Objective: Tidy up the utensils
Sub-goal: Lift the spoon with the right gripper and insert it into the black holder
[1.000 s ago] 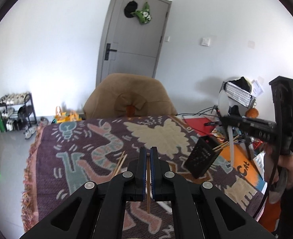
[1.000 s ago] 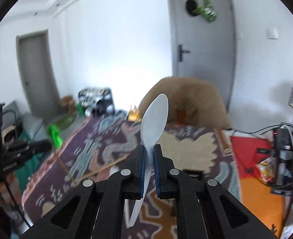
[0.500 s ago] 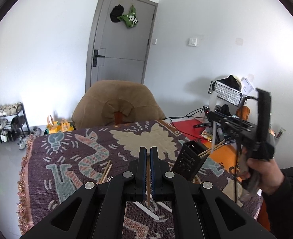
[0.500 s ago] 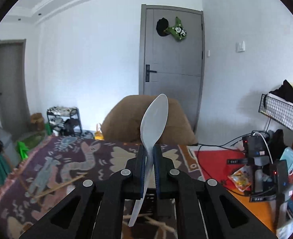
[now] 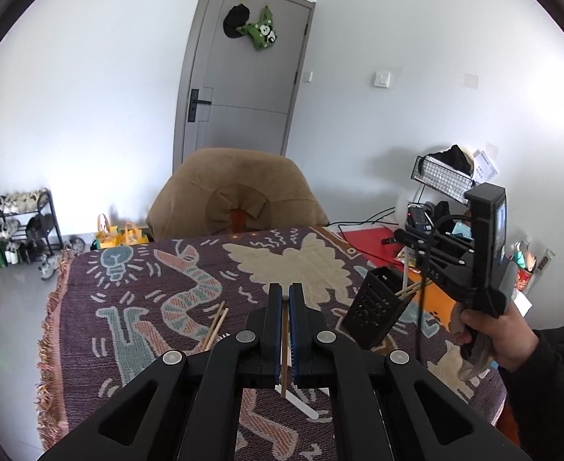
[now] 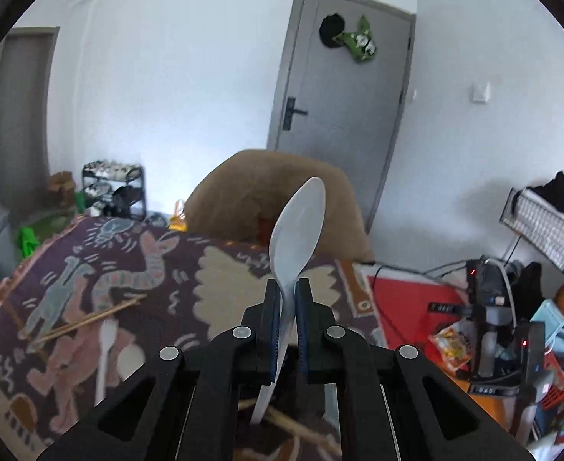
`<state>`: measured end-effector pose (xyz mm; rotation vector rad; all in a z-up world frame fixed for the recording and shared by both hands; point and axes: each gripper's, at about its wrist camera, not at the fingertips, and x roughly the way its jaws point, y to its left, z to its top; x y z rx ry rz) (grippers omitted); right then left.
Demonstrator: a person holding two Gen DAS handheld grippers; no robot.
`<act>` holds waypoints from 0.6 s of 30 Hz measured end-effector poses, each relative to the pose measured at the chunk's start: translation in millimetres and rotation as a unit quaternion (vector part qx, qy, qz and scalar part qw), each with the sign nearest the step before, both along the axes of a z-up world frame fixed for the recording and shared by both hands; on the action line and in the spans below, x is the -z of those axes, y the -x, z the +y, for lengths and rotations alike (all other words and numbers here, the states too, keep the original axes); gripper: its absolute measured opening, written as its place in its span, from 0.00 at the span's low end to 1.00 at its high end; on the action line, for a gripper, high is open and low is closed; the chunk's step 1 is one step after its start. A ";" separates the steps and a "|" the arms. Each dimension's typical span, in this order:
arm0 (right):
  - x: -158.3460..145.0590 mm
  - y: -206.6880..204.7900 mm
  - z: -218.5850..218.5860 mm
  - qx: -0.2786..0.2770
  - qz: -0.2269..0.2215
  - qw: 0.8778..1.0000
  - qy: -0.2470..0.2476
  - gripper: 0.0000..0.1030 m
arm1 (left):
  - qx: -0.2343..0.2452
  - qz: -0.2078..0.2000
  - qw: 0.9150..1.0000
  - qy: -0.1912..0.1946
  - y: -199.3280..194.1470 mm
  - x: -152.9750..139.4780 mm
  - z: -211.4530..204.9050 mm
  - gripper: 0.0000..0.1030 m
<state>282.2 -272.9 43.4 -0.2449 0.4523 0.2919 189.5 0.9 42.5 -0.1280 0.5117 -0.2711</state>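
My left gripper (image 5: pixel 285 299) is shut on a wooden chopstick (image 5: pixel 284 349) held upright above the patterned cloth. My right gripper (image 6: pixel 287 292) is shut on a white plastic spoon (image 6: pixel 296 230), bowl up, its handle end reaching down into the black perforated utensil holder (image 5: pixel 374 307). In the left wrist view the right gripper (image 5: pixel 431 265) is just above that holder, which stands tilted and has chopsticks (image 5: pixel 410 289) in it. A pair of chopsticks (image 5: pixel 214 324) and a white plastic fork (image 6: pixel 103 349) lie on the cloth.
A brown padded chair (image 5: pixel 235 192) stands behind the table. Red and orange mats with cables, devices and clutter (image 6: pixel 493 326) fill the right side. A wire basket (image 5: pixel 445 176) hangs on the right wall. A shoe rack (image 5: pixel 20 226) stands at the left wall.
My right gripper has come over the black holder and lowered the spoon's handle into it. My left gripper has pulled back and up a little, still gripping the chopstick.
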 end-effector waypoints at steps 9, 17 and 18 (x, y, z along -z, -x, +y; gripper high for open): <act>-6.3 17.5 -10.9 -0.024 0.058 0.998 0.004 0.09 | 0.023 -0.013 1.000 -0.008 -8.1 -9.5 -18.4 0.03; -19.5 32.3 -19.4 -0.024 0.050 0.998 -0.011 0.48 | 0.041 -0.023 0.999 -0.011 -11.3 -20.7 -38.8 0.03; -22.4 35.5 -23.9 -0.018 0.048 0.999 -0.019 0.48 | 0.043 -0.026 0.999 -0.011 -12.0 -23.0 -41.8 0.03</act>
